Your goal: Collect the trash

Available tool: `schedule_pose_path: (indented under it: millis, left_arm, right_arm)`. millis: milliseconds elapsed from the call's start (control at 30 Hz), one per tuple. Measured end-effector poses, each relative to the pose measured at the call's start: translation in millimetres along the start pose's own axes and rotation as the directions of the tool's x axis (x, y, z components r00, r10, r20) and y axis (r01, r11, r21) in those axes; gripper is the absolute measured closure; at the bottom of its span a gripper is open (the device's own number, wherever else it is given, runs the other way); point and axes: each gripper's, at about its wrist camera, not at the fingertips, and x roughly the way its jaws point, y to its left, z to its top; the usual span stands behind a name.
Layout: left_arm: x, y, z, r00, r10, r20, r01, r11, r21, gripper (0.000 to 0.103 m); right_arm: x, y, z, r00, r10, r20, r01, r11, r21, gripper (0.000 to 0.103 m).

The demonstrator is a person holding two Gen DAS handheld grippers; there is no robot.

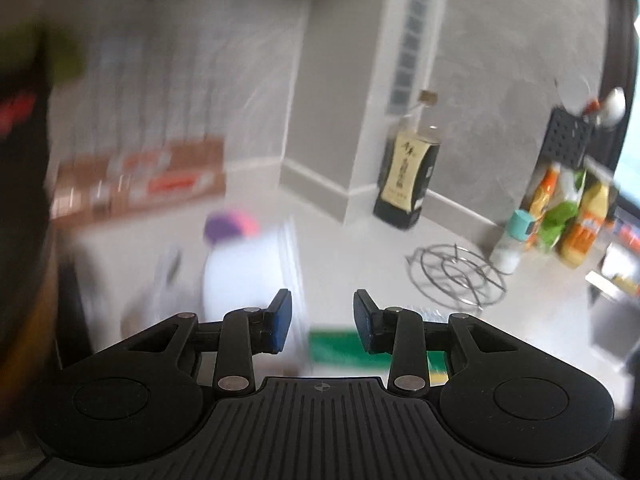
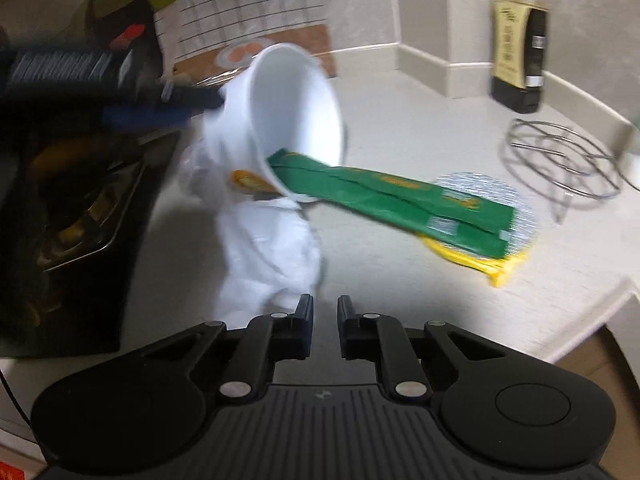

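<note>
In the right wrist view a white paper cup [image 2: 292,112] tips on its side over the pale counter [image 2: 400,128]. A long green wrapper [image 2: 392,200] sticks out of its mouth across a round foil lid [image 2: 484,192] and a yellow wrapper [image 2: 480,260]. Crumpled white tissue [image 2: 272,256] lies under the cup. My left gripper [image 2: 192,104], blurred, reaches the cup's outer wall from the left. In its own view the left gripper [image 1: 322,300] is open, the cup [image 1: 240,272] left of its fingers and the green wrapper [image 1: 336,344] below. My right gripper [image 2: 325,304] is shut and empty, just short of the tissue.
A dark bottle with a beige label [image 2: 518,48] stands at the back wall, a wire trivet [image 2: 560,160] at the right. Condiment bottles [image 1: 560,216] crowd the far right. A black metal tray [image 2: 72,200] sits left of the cup. The counter edge [image 2: 600,312] runs close on the right.
</note>
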Motion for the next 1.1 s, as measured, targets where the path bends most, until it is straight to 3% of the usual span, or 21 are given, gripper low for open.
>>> schedule_pose_path:
  millis: [167,233,300,333,433,500,633,733,867,933,1000,1100]
  left_arm:
    - [49,-16,13,0.984,0.179,-0.016,-0.175,0.973,0.148,0.062]
    - [59,-11,10,0.976,0.216,-0.025,-0.21,0.965,0.155,0.062]
    - [64,-2,8,0.969,0.245,-0.029,-0.238,0.959,0.152,0.059]
    - [64,4,7,0.969,0.246,-0.035,-0.239,0.961,0.14,0.061]
    - [61,20,6,0.972,0.227,-0.058,-0.221,0.971,0.092,0.069]
    - [59,27,4,0.974,0.21,-0.08,-0.204,0.976,0.071,0.072]
    - [61,37,-1,0.975,0.2,-0.1,-0.197,0.98,0.041,0.073]
    - [64,46,-2,0.975,0.19,-0.114,-0.19,0.982,0.008,0.075]
    - [69,58,-3,0.979,0.167,-0.12,-0.176,0.982,-0.063,0.076]
    - [74,63,-5,0.979,0.164,-0.123,-0.176,0.98,-0.098,0.078]
    - [80,66,-8,0.979,0.157,-0.133,-0.174,0.977,-0.124,0.081]
    - [87,70,-13,0.984,0.102,-0.147,-0.128,0.975,-0.18,0.084]
  right_arm:
    - [-22,-12,-1,0.998,-0.021,0.061,0.02,1.0,0.008,0.084]
    - [-27,-12,2,0.993,-0.057,0.101,0.059,0.998,-0.017,0.058]
    - [-30,-11,5,0.983,-0.1,0.156,0.113,0.991,-0.077,0.041]
    - [-29,-10,7,0.976,-0.12,0.18,0.144,0.982,-0.125,0.039]
    - [-11,-6,14,0.96,-0.179,0.215,0.239,0.924,-0.298,0.039]
    - [6,-5,21,0.958,-0.181,0.225,0.257,0.89,-0.377,0.039]
    - [43,-1,37,0.977,-0.128,0.169,0.194,0.862,-0.468,0.039]
    - [70,-3,51,0.984,-0.134,0.117,0.175,0.851,-0.496,0.039]
    - [85,-21,67,0.995,-0.1,0.006,0.093,0.899,-0.429,0.041]
    - [79,-30,72,0.997,-0.074,-0.028,0.058,0.927,-0.371,0.067]
    - [68,-38,73,0.997,-0.069,-0.041,0.052,0.944,-0.325,0.082]
    - [42,-56,74,0.999,-0.043,-0.02,0.038,0.979,-0.2,0.086]
